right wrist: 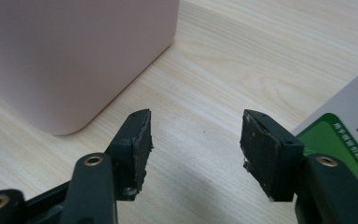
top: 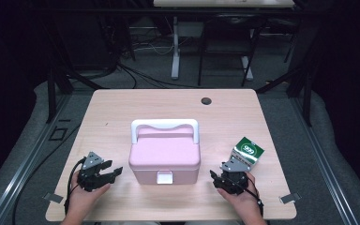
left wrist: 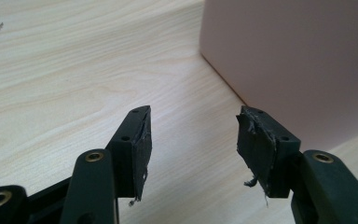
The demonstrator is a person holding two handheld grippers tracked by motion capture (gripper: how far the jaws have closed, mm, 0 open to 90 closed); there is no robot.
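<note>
The pink box [top: 164, 157] stands closed at mid-table on the wooden table [top: 122, 108], white handle folded back and white latch facing the person. The left gripper [top: 111, 174] rests near its left side, jaws apart with nothing between them; in the left gripper view the box wall [left wrist: 289, 60] is cut off by the frame. The right gripper [top: 221, 180] rests near the box's right side, jaws apart and empty. The green-and-white carton [top: 247, 151] stands just beyond it, base hidden by the gripper, print too blurred to read.
</note>
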